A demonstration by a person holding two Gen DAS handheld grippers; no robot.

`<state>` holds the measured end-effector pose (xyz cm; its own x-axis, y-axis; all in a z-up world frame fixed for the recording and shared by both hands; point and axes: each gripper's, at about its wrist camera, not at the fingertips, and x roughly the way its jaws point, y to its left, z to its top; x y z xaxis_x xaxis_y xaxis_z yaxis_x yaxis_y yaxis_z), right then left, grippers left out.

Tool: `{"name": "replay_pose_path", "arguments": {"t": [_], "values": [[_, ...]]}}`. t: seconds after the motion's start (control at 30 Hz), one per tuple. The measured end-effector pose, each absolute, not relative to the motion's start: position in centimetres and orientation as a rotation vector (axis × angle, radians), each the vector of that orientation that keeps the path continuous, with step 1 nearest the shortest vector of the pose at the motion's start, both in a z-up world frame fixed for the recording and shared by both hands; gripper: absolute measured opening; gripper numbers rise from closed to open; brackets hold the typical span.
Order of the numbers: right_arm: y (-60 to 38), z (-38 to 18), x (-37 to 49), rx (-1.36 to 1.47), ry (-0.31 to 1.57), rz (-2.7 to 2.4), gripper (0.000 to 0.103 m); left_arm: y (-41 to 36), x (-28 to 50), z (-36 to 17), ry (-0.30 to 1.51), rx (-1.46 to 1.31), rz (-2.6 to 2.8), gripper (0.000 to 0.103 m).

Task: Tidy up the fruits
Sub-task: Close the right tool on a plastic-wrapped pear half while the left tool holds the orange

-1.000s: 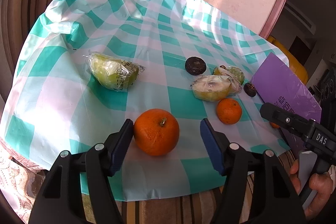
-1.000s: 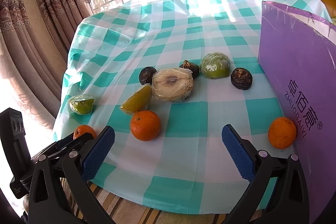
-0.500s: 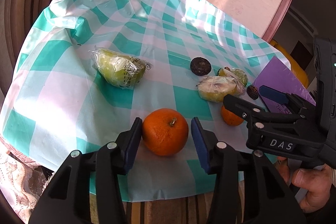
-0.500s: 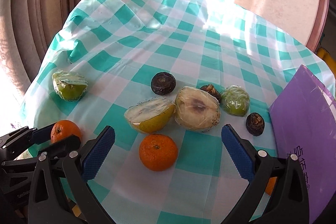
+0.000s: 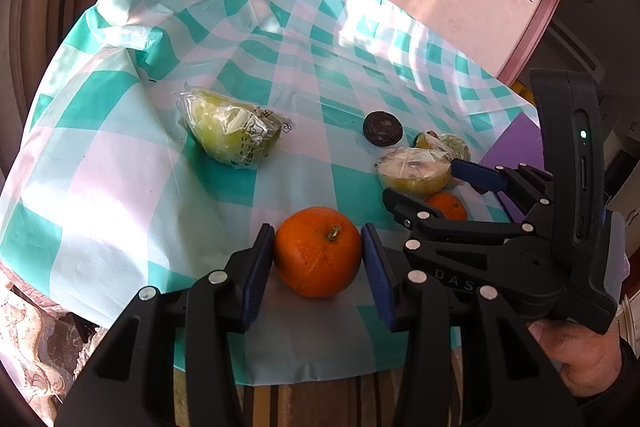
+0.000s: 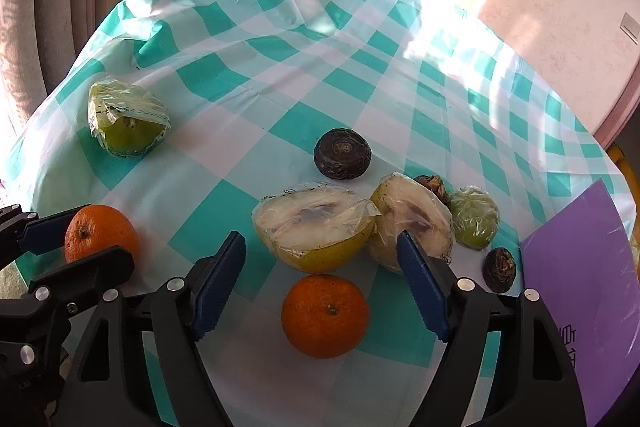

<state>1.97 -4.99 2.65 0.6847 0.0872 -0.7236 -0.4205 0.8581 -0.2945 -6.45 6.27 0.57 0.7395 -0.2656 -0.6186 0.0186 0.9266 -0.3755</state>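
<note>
On the checked tablecloth (image 5: pixel 120 187), a large orange (image 5: pixel 318 251) sits near the front edge. My left gripper (image 5: pixel 316 239) is closing on it, and both blue pads touch its sides. The right wrist view shows the same orange (image 6: pixel 100 233) in the left gripper (image 6: pixel 80 239) at far left. A smaller orange (image 6: pixel 324 315) lies between the jaws of my right gripper (image 6: pixel 320 239). Those jaws are closing, with a gap on each side of the fruit. The left wrist view also shows the right gripper (image 5: pixel 424 181) over that orange (image 5: pixel 448 205).
Two wrapped cut fruit halves (image 6: pixel 316 231) (image 6: pixel 412 215) lie just beyond the smaller orange. A wrapped green fruit (image 6: pixel 474 223) and dark round fruits (image 6: pixel 342 155) (image 6: pixel 500 269) are nearby. Another wrapped green piece (image 6: pixel 124 123) sits far left. A purple board (image 6: pixel 580 267) stands at right.
The left jaws closed from wide apart onto the large orange. The right gripper swung left from the purple board to the smaller orange, rolled, and its jaws narrowed.
</note>
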Motion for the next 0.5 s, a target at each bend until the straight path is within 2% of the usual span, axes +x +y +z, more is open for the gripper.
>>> {"name": "replay_pose_path", "arguments": {"t": [0.13,0.27,0.5], "values": [[-4.9,2.8,2.1,-0.459,0.756,0.316,0.069,6.3,-6.5,0.5,0.724,-0.362,-0.161,0.044],[-4.7,2.9,1.9,-0.448,0.749,0.363,0.054,6.2,-6.5,0.5,0.724,-0.362,-0.161,0.044],[-6.2,3.7,1.7,-0.341,0.734,0.420,0.052,5.9,-6.5,0.5,0.717,-0.366,-0.164,0.043]]}}
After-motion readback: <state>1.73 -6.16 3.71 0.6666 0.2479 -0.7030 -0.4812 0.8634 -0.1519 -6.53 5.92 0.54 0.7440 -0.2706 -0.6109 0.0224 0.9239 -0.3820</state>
